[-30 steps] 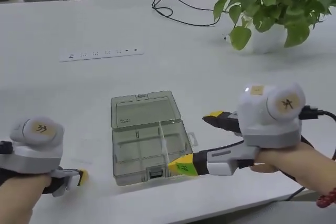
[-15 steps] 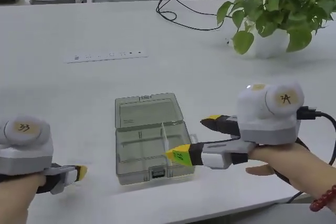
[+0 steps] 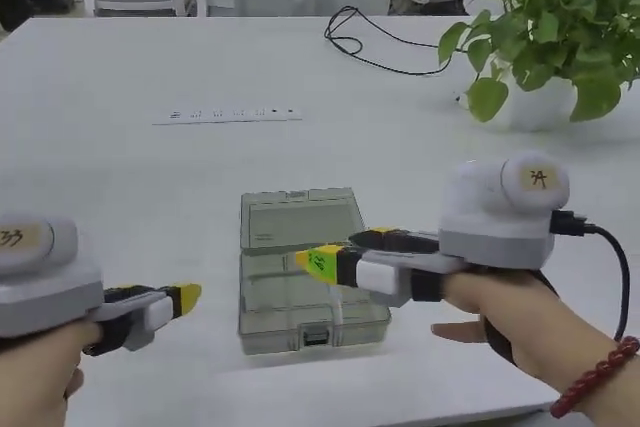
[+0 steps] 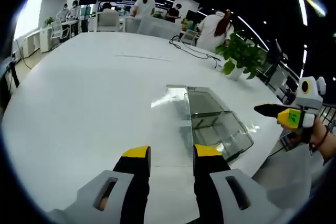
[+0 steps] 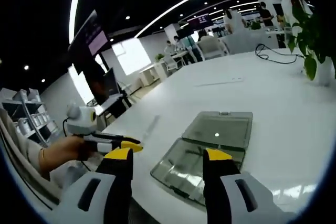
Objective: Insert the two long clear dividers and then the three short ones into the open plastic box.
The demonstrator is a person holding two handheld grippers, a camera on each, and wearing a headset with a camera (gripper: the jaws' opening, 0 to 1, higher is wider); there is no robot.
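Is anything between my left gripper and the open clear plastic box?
Nothing visible. Bare white table lies between the left gripper and the open clear plastic box; the right gripper hangs above the box from the other side.

1. Right gripper (image 3: 340, 250) moved left, from beside the box's (image 3: 300, 217) front-right corner to over its tray.
2. Its jaws now closer together, still apart.
3. Left gripper (image 3: 185, 295) edged slightly nearer the box.
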